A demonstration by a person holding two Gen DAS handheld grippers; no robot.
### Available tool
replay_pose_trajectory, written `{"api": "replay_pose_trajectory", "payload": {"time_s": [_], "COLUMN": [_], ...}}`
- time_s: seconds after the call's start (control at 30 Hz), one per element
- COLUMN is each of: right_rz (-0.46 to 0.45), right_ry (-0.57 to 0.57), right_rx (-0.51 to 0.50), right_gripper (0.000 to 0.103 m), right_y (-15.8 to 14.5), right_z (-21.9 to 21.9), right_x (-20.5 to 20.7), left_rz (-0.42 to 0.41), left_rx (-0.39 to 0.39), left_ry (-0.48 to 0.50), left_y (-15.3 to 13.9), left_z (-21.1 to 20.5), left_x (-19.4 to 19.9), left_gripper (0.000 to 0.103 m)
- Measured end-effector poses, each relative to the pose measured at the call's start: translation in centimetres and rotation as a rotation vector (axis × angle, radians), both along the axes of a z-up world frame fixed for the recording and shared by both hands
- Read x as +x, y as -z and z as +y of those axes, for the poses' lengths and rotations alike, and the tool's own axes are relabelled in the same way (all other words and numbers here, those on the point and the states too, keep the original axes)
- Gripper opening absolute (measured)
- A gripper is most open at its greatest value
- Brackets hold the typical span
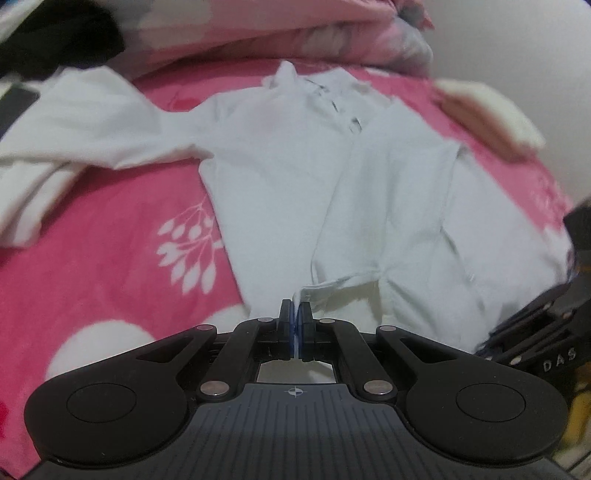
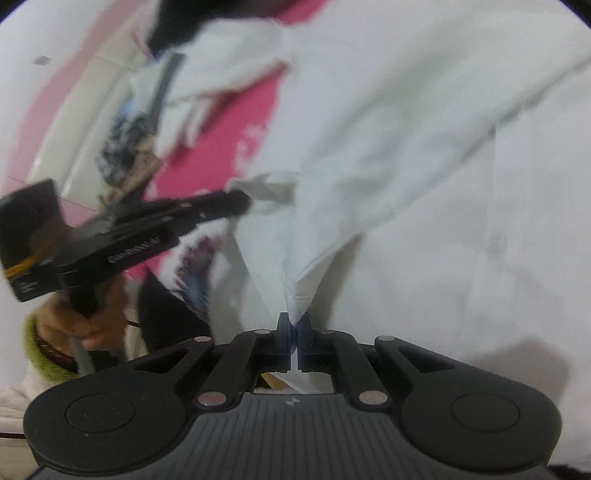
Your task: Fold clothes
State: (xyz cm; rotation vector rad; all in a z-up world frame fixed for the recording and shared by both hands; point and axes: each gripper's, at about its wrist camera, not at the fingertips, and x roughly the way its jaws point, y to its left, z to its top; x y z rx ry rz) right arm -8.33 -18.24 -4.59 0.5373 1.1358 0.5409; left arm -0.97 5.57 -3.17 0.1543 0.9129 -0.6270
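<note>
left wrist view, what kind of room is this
Probably a bedroom: a white shirt lies spread on a pink leaf-print bedsheet, with bunched pink bedding piled behind it.

Two close wrist views, shared shirt [image 1: 295, 177].

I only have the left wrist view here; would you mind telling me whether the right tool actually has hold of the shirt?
Observer: Yes. In the right wrist view the right tool is shut on a pinched point of the white shirt, and the cloth rises from it in a cone.
Operator: Thank you. Is my left tool visible from that side?
Observer: It is. The left tool sits at a shirt edge, to the left of the right tool.
Operator: And the person's hand on it?
Observer: A hand with a green cuff grips its handle, low on the left.
</note>
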Motion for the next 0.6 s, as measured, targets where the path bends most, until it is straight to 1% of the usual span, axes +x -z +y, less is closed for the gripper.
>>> {"api": "replay_pose_trajectory", "payload": {"time_s": [0.07,0.13,0.17,0.23,0.27,0.33,0.4,0.5,0.6], "right_rz": [-0.006,-0.011,-0.014,-0.020,-0.036,-0.111,-0.199,-0.313,-0.389], "right_ry": [0.007,0.015,0.018,0.026,0.036,0.074,0.114,0.159,0.158], "right_rx": [-0.005,-0.010,-0.013,-0.018,-0.024,-0.053,-0.094,-0.133,-0.129], "right_gripper": [0.010,0.030,0.031,0.032,0.032,0.032,0.032,0.032,0.029], "right_y": [0.3,0.5,0.7,0.9,0.7,-0.7,-2.0,-3.3,-3.6], "right_z": [-0.1,-0.3,-0.4,-0.5,-0.8,-2.1,-3.0,-3.3,-2.5], "right_x": [-0.6,-1.1,-1.4,-1.9,-2.3,-3.0,-3.2,-2.3,-1.0], "left_rz": [-0.019,-0.038,-0.047,-0.055,-0.058,-0.073,-0.108,-0.147,-0.118], "left_rx": [0.022,0.044,0.055,0.067,0.060,0.036,0.014,0.013,0.005], "left_ry": [0.024,0.048,0.060,0.042,0.031,0.007,-0.023,-0.053,-0.043], "left_y": [-0.3,-0.6,-0.8,-1.4,-1.8,-2.9,-3.8,-3.9,-3.1], "left_z": [0.3,0.7,0.9,1.7,2.1,2.9,3.1,2.1,0.8], "left_x": [-0.6,-1.3,-1.6,-1.9,-2.0,-2.0,-1.8,-1.1,-0.4], "left_gripper": [0.003,0.007,0.007,0.007,0.007,0.007,0.007,0.011,0.011]}}
